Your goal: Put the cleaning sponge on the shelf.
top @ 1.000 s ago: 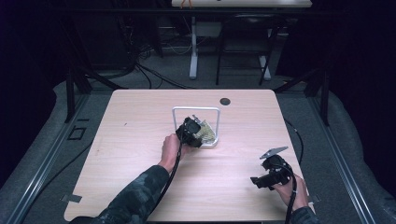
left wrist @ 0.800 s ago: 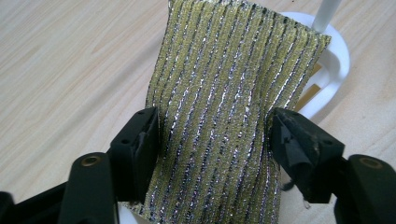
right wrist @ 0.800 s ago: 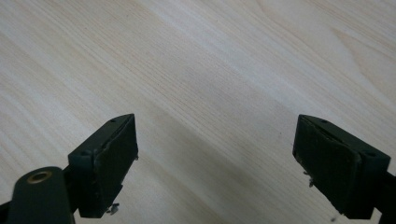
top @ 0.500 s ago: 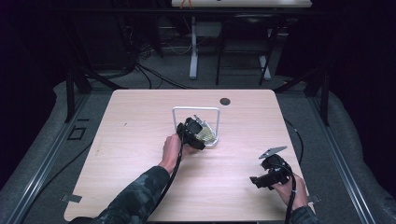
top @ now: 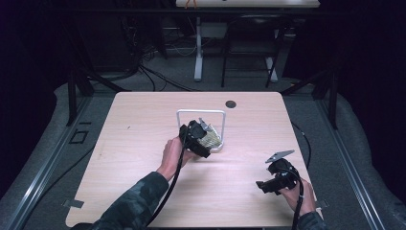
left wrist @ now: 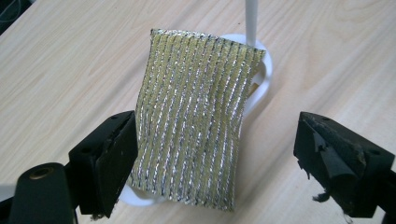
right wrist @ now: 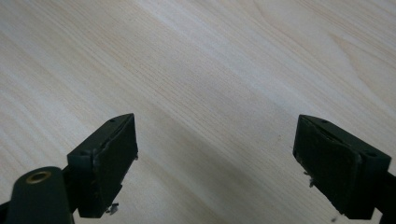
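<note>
L gripper point(left wrist: 217, 154) jaws wide, gold scrub pad point(left wrist: 196, 116) between, on white stand point(top: 201, 129) | R gripper point(right wrist: 217, 163) wide apart over bare table point(right wrist: 224, 60)

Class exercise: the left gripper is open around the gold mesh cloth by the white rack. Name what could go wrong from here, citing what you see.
1. The gold mesh cloth lies nearer one jaw of the open left gripper; closing may catch only an edge, and it could slip out.
2. The cloth rests on the white rack base; a pull might drag or tip this light frame.
3. The right gripper sits far off over bare table, so it cannot steady the rack.
</note>
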`<state>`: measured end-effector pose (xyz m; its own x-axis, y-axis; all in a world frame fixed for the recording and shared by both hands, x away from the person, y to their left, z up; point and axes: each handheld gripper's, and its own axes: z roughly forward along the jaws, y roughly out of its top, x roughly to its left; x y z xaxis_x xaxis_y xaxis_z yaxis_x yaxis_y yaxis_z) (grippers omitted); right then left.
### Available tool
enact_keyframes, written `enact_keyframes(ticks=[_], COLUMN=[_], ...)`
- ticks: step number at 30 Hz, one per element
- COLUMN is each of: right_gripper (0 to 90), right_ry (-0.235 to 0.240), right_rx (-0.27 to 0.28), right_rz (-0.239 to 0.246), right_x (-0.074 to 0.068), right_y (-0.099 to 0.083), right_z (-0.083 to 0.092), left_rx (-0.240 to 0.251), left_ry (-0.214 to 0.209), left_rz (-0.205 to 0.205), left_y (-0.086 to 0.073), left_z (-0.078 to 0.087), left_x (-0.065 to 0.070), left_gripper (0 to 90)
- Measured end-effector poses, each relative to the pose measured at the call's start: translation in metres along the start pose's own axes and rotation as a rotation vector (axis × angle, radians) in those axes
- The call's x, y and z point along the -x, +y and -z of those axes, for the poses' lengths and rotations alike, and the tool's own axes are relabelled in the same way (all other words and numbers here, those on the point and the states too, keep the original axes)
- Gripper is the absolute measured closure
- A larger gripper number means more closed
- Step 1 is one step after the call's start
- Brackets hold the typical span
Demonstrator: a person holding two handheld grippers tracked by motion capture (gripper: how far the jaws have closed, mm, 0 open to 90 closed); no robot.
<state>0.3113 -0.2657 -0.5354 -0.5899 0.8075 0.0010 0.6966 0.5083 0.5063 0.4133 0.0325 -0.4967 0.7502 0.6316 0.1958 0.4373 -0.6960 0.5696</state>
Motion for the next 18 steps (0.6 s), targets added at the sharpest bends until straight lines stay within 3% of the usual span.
enact_keyframes(ticks=[11, 18], right_gripper=[13.2, 13.2], right_ry=[-0.005, -0.007], right_rx=[-0.005, -0.007], right_rz=[0.007, 0.002], right_x=[0.000, 0.000], right_y=[0.000, 0.000], right_z=[0.000, 0.000], left_rx=[0.033, 0.045], left_ry=[-0.026, -0.014], left_rz=[0.002, 0.026], left_y=[-0.020, -0.047], left_z=[0.037, 0.063], left_x=[0.000, -0.006], left_gripper=[10.9, 9.1])
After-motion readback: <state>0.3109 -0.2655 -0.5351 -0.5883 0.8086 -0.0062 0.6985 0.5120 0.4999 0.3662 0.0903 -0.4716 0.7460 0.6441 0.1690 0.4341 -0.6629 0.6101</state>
